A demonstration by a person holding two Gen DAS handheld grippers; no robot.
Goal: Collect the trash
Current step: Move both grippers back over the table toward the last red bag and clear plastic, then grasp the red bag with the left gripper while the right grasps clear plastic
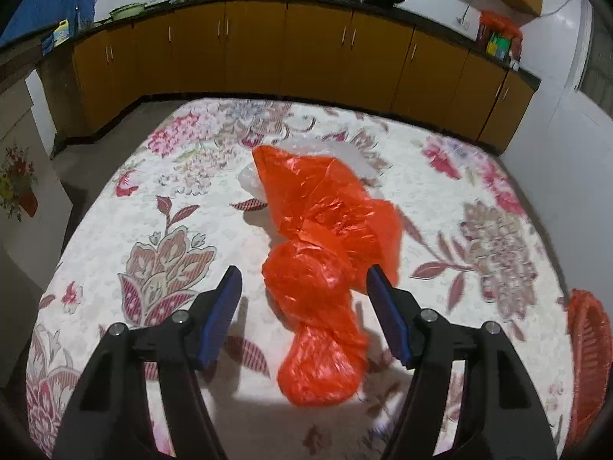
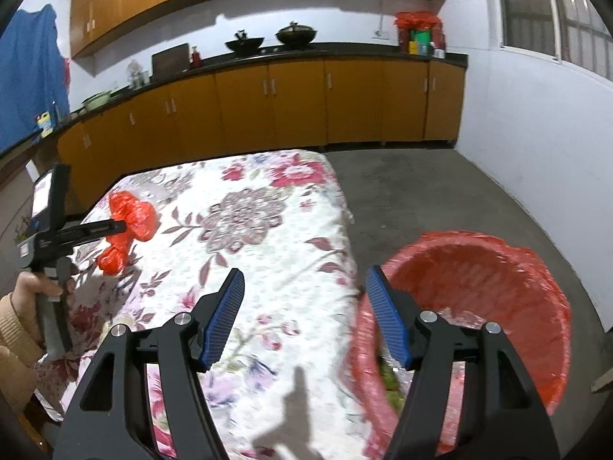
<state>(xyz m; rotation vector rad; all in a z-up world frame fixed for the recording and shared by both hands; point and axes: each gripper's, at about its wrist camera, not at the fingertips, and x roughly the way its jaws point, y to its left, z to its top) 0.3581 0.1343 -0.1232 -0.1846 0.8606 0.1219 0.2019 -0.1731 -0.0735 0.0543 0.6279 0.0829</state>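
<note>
A crumpled orange-red plastic bag (image 1: 322,260) lies on the floral tablecloth (image 1: 153,199), with a clear plastic piece (image 1: 345,151) behind it. My left gripper (image 1: 304,280) is open, its blue pads on either side of the bag's near end, just above it. The bag also shows in the right wrist view (image 2: 130,214), beside the left gripper's finger (image 2: 95,228). My right gripper (image 2: 304,280) is open and empty, over the table's right edge next to a red basket lined with red plastic (image 2: 479,268).
The red basket (image 1: 590,349) stands on the floor by the table's right edge. Some green scraps (image 2: 390,383) lie inside it. Orange cabinets (image 1: 306,46) with a dark counter run along the back wall. A person's hand (image 2: 34,287) holds the left gripper's handle.
</note>
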